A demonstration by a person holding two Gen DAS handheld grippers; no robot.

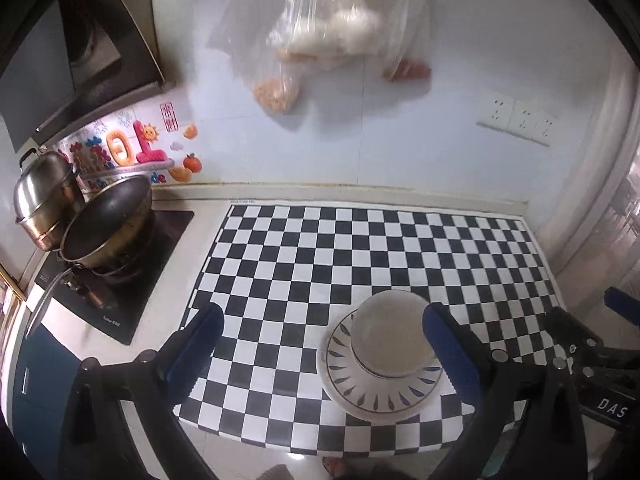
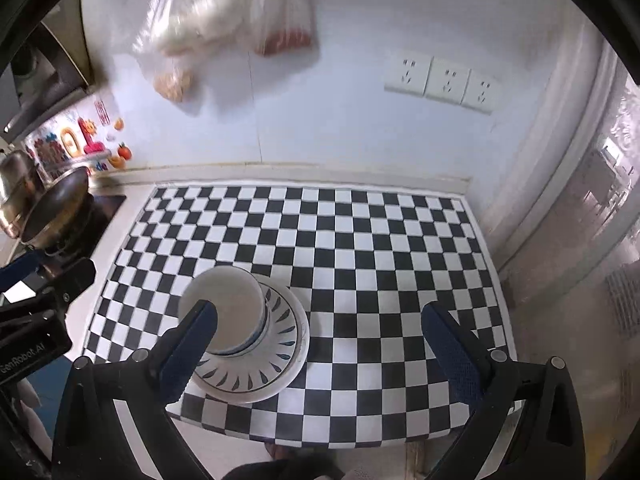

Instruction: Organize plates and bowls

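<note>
A white bowl [image 1: 390,340] stands in the middle of a stack of white plates [image 1: 380,394] with blue leaf marks round the rim, near the front edge of a black-and-white checkered mat [image 1: 360,248]. My left gripper [image 1: 322,320] hangs above the mat, open and empty; its right finger overlaps the stack's right side in the picture. The right wrist view shows the same bowl [image 2: 228,308] and plates [image 2: 264,368] at lower left. My right gripper [image 2: 320,320] is open with nothing between its fingers, its left finger in front of the bowl.
A dark wok [image 1: 108,220] and a steel pot [image 1: 44,200] sit on the stove at far left. Plastic bags of food [image 1: 332,36] hang on the back wall, and wall sockets [image 2: 440,80] are to the right. The other gripper's body [image 1: 592,360] shows at the right edge.
</note>
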